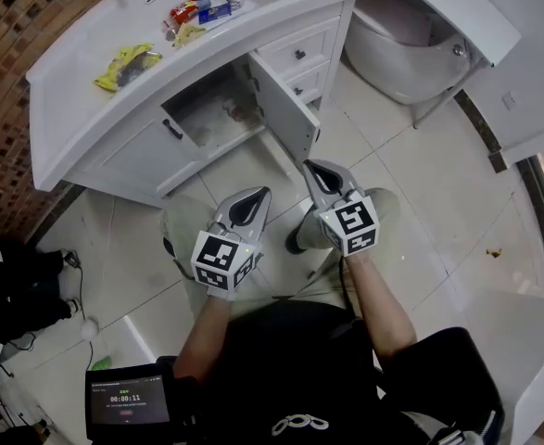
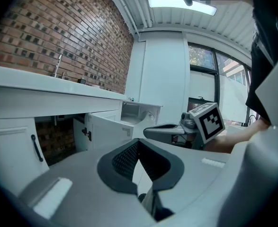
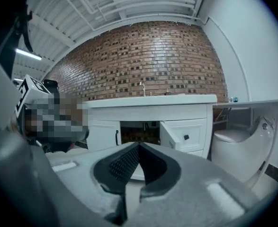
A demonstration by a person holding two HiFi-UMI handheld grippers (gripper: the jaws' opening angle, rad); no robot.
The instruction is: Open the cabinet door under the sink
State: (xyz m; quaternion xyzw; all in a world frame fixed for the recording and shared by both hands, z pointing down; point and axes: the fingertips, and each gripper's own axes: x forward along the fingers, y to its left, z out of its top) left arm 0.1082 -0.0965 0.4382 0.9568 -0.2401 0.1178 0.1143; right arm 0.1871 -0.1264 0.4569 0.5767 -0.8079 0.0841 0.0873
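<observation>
Standing open: cabinet door (image 1: 285,109); white tile floor (image 1: 420,184); brick wall (image 1: 12,26).

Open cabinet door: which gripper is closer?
Right. The right gripper hangs just short of the free edge of the open cabinet door; the left gripper sits farther back, to its left. Neither touches it.

Bathroom; sink vanity (image 1: 68,91), toilet (image 1: 397,58)

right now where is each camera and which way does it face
Head view: on the head, steeply down at the open cabinet door; arms, left gripper, right gripper show.
Left gripper view: on that gripper, low, facing the cabinet; shut jaws, right gripper show.
Right gripper view: on that gripper, facing the cabinet front; shut jaws show.
All share the open door.
</observation>
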